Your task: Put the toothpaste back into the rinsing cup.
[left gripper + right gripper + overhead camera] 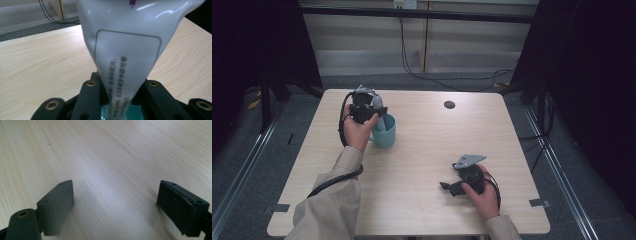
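Note:
My left gripper (371, 114) is held above the back left of the table, shut on a white tube (380, 122) with printed text. The tube's lower end reaches down into a teal mug (385, 133) that stands upright right beneath the gripper. In the left gripper view the white tube (125, 50) is pinched between the two black jaws, and the teal mug (136, 113) shows below them. My right gripper (448, 187) rests low at the front right of the table, far from the mug. Its fingers (57, 205) stand wide apart with only bare wood between them, so the right gripper (115, 205) is open.
The light wooden table (427, 150) has a round dark cable hole (449, 104) near its back edge. Black cables (412, 70) hang down the wall and lie on the floor behind the table. Dark curtains stand at both sides.

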Action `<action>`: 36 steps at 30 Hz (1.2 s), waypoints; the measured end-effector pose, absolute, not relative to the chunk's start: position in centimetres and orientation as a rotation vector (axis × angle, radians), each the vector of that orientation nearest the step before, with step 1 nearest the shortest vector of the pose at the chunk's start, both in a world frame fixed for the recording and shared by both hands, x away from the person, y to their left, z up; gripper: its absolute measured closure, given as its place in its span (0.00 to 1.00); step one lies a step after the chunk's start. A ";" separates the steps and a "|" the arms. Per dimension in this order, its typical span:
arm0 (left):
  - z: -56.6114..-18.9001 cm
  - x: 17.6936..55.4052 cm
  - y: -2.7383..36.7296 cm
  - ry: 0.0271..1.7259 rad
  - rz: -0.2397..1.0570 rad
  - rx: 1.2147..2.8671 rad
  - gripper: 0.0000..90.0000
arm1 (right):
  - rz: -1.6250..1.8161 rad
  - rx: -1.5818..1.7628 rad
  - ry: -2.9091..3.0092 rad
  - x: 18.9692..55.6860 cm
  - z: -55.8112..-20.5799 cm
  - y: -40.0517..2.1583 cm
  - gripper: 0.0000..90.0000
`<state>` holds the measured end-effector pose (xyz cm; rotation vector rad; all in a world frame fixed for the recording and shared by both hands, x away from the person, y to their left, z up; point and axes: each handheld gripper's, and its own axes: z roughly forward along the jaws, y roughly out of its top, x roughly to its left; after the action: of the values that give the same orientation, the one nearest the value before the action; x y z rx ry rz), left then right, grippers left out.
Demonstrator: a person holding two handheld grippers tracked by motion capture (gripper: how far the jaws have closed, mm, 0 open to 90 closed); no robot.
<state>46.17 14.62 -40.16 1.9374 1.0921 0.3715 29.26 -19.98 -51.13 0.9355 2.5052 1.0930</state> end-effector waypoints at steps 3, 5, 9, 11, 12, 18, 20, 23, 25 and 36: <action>-40.4 46.2 14.6 1.098 0.372 1.940 0.84 | 1.093 0.935 2.505 29.3 -51.1 -20.0 0.15; -40.5 46.2 14.6 1.102 0.369 1.941 0.84 | 1.093 0.935 2.505 29.3 -51.1 -20.0 0.15; -40.6 46.2 14.7 1.105 0.363 1.936 0.84 | 1.093 0.934 2.506 29.3 -51.1 -20.0 0.15; -40.7 46.2 14.7 1.109 0.370 1.941 0.84 | 1.094 0.937 2.507 29.2 -51.1 -20.0 0.15; -40.7 46.2 14.7 1.110 0.371 1.942 0.84 | 1.094 0.936 2.507 29.2 -51.1 -20.0 0.15; -40.9 46.1 15.1 1.115 0.387 1.918 0.83 | 1.095 0.935 2.507 29.2 -51.1 -20.0 0.15; -40.8 46.0 15.2 1.103 0.410 1.898 0.80 | 1.095 0.934 2.507 29.3 -51.1 -20.0 0.15; -40.6 46.1 15.1 1.097 0.422 1.904 0.78 | 1.095 0.934 2.507 29.3 -51.1 -20.0 0.15; -40.6 46.2 15.1 1.095 0.432 1.912 0.78 | 1.095 0.935 2.507 29.2 -51.1 -20.0 0.15; -41.2 46.2 15.7 1.131 0.460 1.902 0.72 | 1.096 0.930 2.509 29.3 -51.1 -20.0 0.15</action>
<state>46.15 15.66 -41.18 1.9017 1.1307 0.4597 29.25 -19.97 -51.13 0.9300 2.5091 1.0960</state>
